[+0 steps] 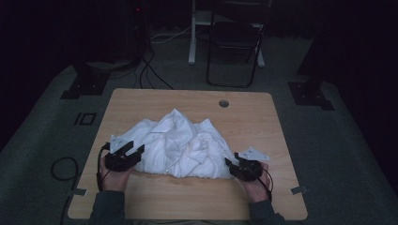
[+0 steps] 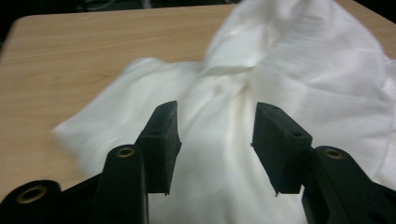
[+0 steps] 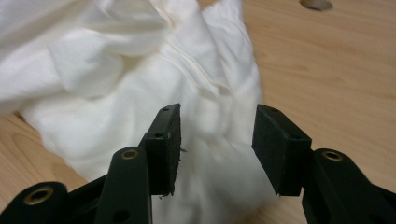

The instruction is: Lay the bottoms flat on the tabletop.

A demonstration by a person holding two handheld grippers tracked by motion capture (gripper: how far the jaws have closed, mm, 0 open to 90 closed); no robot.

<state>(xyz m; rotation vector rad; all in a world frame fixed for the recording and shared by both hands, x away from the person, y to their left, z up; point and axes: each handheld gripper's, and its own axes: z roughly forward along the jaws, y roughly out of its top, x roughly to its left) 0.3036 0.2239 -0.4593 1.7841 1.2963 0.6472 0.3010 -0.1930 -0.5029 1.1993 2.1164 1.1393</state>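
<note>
A dim room: grey carpeted floor, a black folding chair, seemingly cables beyond the wooden tabletop.

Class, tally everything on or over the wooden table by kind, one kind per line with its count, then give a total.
White crumpled cloth: 1
Black handheld grippers: 2, the left gripper and the right gripper
Round hole in the table: 1
Total: 4

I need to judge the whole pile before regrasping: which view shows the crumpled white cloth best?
The high view: the whole white cloth lies heaped on the table, every edge visible. The left gripper view and right gripper view each give one close, partly blurred end.
</note>
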